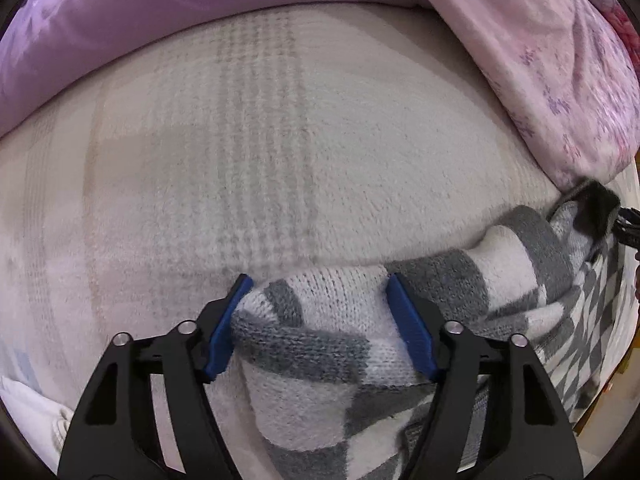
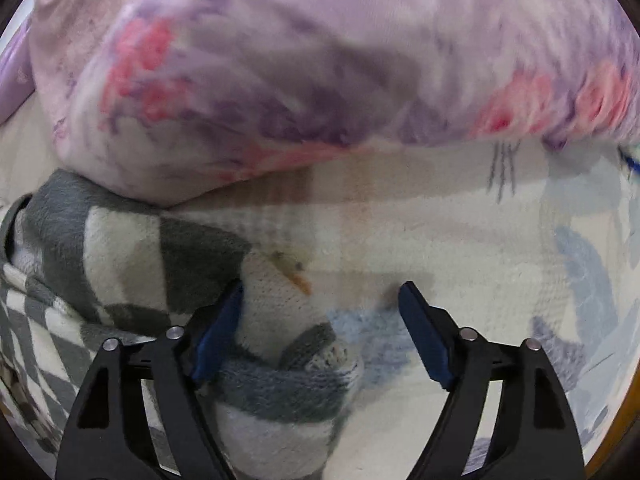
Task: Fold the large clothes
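Note:
A grey-and-white checkered knit garment (image 1: 332,336) lies on a cream fleece blanket (image 1: 248,168) spread over a bed. In the left wrist view my left gripper (image 1: 318,292) is open, its blue pads on either side of a bunched edge of the garment. The garment stretches away to the right (image 1: 532,264). In the right wrist view the same garment (image 2: 132,256) lies at the left. My right gripper (image 2: 322,300) is open, with a folded corner of the garment (image 2: 280,360) between its fingers near the left pad (image 2: 218,340).
A purple floral quilt (image 1: 160,28) lies along the far side of the bed, and a pink floral one (image 1: 560,80) at the right. It fills the top of the right wrist view (image 2: 320,64). The blanket there has blue-grey prints (image 2: 580,272).

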`<control>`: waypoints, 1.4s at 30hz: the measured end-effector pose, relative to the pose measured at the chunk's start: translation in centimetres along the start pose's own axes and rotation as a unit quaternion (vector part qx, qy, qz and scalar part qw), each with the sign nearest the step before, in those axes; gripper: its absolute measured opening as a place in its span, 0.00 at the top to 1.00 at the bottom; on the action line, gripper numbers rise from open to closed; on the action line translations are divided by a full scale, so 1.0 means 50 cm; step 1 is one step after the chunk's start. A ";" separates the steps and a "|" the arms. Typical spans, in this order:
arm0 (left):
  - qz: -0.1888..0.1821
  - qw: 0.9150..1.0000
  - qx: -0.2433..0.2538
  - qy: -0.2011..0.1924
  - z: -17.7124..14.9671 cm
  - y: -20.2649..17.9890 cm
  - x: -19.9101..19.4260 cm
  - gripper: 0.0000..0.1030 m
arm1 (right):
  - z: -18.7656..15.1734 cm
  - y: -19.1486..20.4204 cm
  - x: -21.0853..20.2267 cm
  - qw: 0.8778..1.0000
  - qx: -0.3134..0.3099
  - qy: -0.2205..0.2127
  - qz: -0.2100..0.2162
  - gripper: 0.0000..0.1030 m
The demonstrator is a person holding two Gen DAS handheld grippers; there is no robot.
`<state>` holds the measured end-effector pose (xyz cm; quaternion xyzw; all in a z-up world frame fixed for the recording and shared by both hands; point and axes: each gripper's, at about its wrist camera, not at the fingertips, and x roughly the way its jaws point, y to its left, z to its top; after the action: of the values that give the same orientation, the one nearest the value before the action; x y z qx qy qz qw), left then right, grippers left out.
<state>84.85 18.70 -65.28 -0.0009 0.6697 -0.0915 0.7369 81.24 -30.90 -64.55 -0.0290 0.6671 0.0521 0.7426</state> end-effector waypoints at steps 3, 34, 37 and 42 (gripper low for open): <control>0.016 0.999 0.039 -0.024 -0.025 -0.029 -0.021 0.60 | -0.005 0.001 -0.005 0.999 0.000 -0.005 0.044 0.55; 0.061 0.964 -0.053 -0.253 -0.577 -0.124 -0.356 0.85 | -0.536 0.012 -0.354 0.968 0.077 -0.223 0.084 0.84; 0.063 0.965 -0.085 -0.240 -0.669 -0.122 -0.356 0.85 | -0.610 -0.001 -0.366 0.965 0.101 -0.221 0.094 0.84; 0.069 0.970 -0.133 -0.189 -0.845 -0.119 -0.326 0.84 | -0.744 -0.029 -0.346 0.966 0.143 -0.184 0.112 0.84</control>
<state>40.93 20.16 -52.82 -0.0706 0.5228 0.0513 0.8480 42.84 -37.19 -51.41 0.1627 0.5187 0.0435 0.8382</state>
